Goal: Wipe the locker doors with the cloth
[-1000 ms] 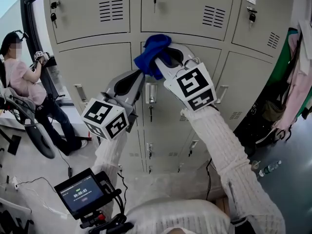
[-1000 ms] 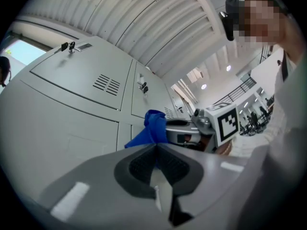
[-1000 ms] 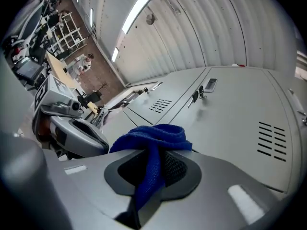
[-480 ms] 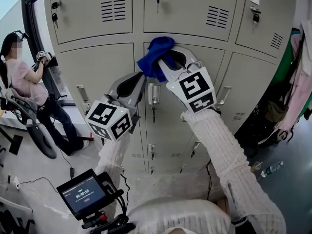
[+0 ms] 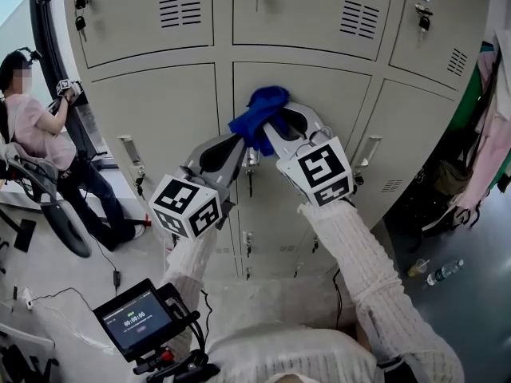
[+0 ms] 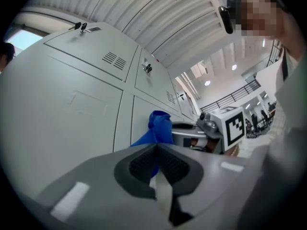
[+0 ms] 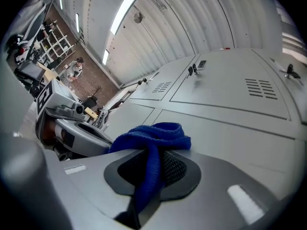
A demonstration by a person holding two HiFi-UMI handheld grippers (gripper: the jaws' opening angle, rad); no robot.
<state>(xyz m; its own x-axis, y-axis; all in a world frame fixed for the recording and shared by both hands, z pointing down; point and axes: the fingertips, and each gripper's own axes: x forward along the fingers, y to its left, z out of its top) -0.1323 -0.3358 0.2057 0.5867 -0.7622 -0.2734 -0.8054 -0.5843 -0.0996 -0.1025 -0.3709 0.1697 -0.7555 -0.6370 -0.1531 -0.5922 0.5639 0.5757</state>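
Cloth (image 5: 260, 108) on locker door (image 5: 327, 86), pinched by L gripper (image 5: 240, 138) jaws & R gripper (image 5: 275, 128) jaws.

The small screen (image 5: 132, 320) shows a timer, seemingly reading 00:00:06.

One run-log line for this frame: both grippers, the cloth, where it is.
left gripper: shut on blue cloth | right gripper: shut on blue cloth | cloth: bunched, at middle locker door
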